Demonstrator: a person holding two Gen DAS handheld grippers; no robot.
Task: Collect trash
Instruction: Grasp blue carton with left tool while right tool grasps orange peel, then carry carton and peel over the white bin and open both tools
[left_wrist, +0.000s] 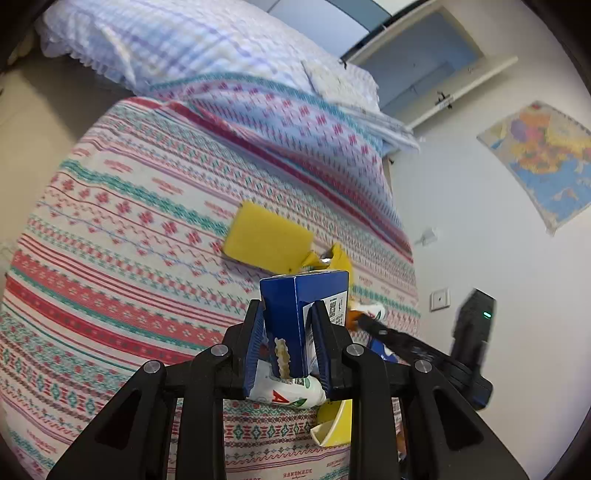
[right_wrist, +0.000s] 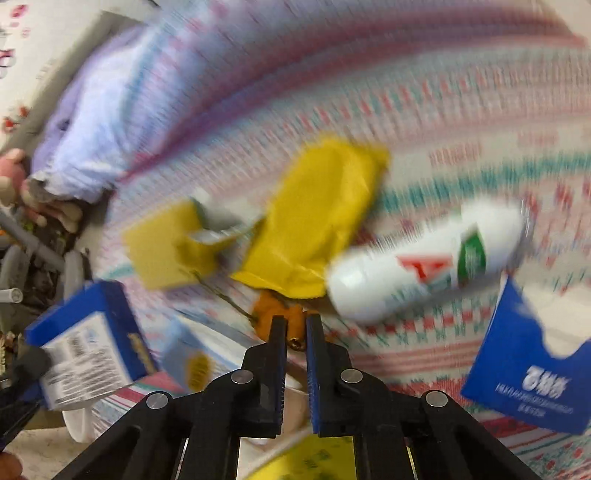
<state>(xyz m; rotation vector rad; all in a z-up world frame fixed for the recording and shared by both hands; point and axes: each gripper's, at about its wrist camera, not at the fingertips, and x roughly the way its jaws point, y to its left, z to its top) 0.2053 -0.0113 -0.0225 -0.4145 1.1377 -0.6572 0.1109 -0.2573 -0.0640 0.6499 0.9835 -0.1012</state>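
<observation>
left gripper (left_wrist: 288, 332): fingers clamped on glossy blue cardboard carton (left_wrist: 303, 317), upright at 12 o'clock above the woven patterned bedspread (left_wrist: 129, 229) | right gripper (right_wrist: 295, 343): fingers narrow, a slim gap, tips at crumpled orange scrap (right_wrist: 273, 317); grip unclear through blur | yellow pouch (right_wrist: 317, 221) at 12, white cylindrical bottle (right_wrist: 424, 266) at 2

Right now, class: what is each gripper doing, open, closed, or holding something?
Left gripper: closed on the dark blue cardboard carton.
Right gripper: nearly closed, nothing clearly held; blurred small orange scrap at its tips.
</observation>
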